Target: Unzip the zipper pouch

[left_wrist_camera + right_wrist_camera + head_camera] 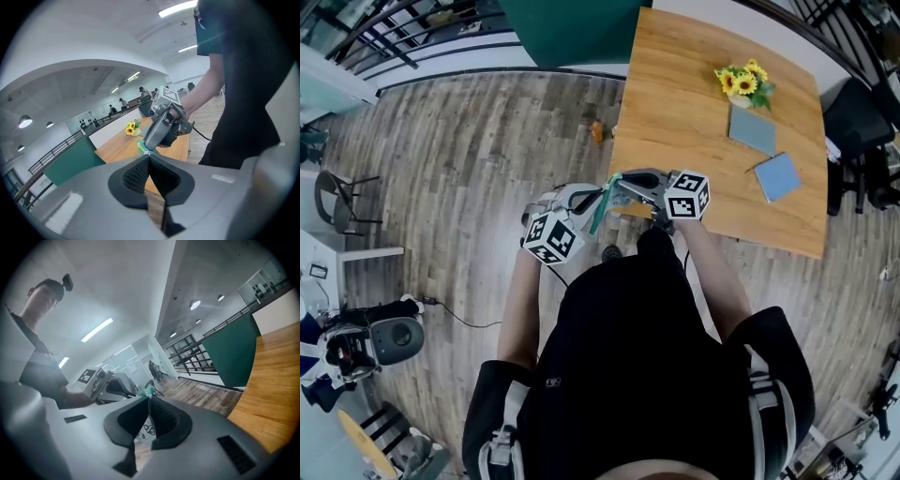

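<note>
The zipper pouch (600,212) shows as a thin teal strip held in the air between my two grippers, just off the near left corner of the wooden table (694,112). My left gripper (596,206) is shut on its teal edge (142,149). My right gripper (618,193) faces it from the table side, shut on the pouch too; a teal tip (148,391) and pale printed fabric (146,428) show between its pads. Each gripper view sees the other tool close ahead: the right gripper's body (161,125) and the left gripper's body (114,386). Most of the pouch is hidden by the jaws.
On the table's far side stand sunflowers (743,82) and two blue-grey squares (752,129) (778,176). Wood-plank floor lies below the grippers. A chair (337,202) and a dark machine (384,339) sit at the left, a green panel (567,28) behind.
</note>
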### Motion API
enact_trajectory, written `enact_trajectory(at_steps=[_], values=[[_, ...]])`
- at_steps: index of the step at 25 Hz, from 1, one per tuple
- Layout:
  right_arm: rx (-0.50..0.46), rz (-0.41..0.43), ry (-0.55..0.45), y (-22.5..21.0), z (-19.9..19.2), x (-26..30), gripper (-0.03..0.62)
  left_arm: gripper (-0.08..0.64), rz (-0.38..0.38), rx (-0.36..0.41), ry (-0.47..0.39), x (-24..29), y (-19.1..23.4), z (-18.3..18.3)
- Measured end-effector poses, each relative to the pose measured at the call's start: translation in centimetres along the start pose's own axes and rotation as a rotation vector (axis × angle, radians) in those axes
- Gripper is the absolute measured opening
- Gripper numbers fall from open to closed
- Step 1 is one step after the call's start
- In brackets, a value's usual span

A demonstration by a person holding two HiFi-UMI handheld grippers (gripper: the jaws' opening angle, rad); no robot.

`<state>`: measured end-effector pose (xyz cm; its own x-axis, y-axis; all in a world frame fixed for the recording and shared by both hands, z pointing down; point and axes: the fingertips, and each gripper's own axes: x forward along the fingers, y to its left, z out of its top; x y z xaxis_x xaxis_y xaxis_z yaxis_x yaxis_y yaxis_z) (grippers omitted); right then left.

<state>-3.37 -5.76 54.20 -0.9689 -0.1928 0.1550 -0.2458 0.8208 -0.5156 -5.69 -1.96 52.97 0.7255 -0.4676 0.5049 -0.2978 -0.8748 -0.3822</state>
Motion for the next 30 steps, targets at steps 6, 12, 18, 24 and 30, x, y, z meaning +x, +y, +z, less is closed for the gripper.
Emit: enact_trajectory(at_steps=[6,12,18,24,30], values=[[0.044,0.002,-0.036,0.2,0.4,0.3,0.02,0.0,0.019,0.015,0.014,-0.4,0.2,-0.1],[0.038,-0.024,-0.047,-0.2,1.0,0.1,0.02,0.0,0.016,0.016,0.019,-0.7,0.4,-0.4],[0.071,-0.063,-0.098,-0.9,1.3,-0.4,0.02,0.002,0.022,0.017,0.02,-0.4,0.4,-0.4],[0.093,-0.098,-0.141,-1.7,1.6,-1.0,0.02,0.002,0.012,0.029,0.036,-0.2,0.4,-0.5],[0.091,-0.119,-0.15,-2.2,1.7,-1.1,0.02,0.002,0.008,0.025,0.038,0.0,0.5,-0.8]])
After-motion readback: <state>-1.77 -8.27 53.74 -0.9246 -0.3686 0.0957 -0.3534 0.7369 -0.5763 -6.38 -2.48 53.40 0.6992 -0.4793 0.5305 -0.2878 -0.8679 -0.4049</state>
